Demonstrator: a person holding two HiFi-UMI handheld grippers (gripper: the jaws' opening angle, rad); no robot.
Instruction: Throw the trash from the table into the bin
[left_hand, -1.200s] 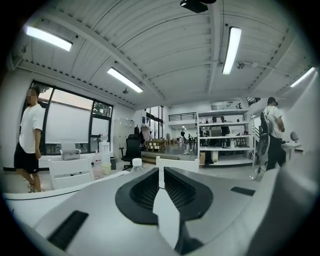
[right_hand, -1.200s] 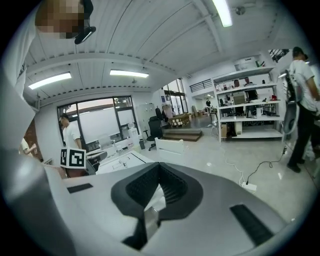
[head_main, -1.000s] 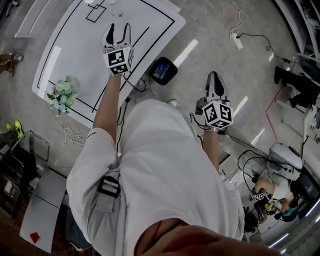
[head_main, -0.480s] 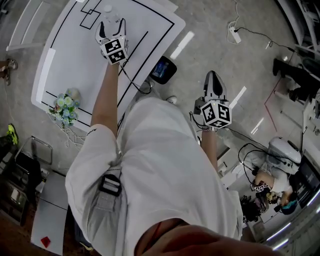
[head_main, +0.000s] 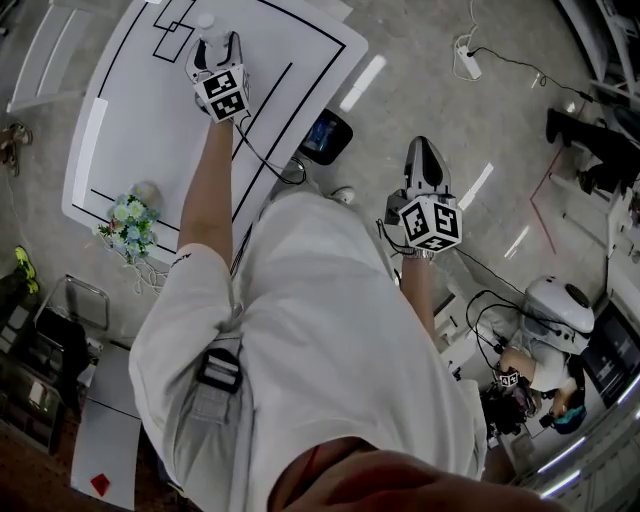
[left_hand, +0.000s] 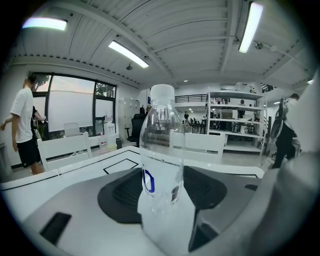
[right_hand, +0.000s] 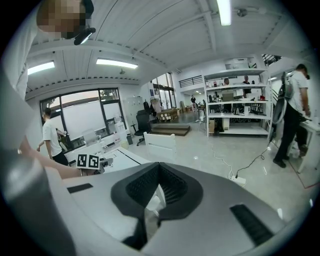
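Reaching farther than before, left gripper (head_main: 213, 45) is closing around bottle (left_hand: 161, 150); right gripper (head_main: 426, 150) closed.

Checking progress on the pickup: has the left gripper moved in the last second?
Yes. The left gripper advanced across the table toward the small black rectangle; its fingers are closing with the clear bottle between them.

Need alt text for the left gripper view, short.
A clear plastic bottle with a white cap stands upright between the left gripper's jaws, which are closing around it. It rests on a white table marked with black lines; behind is a bright workshop with shelving and people standing.
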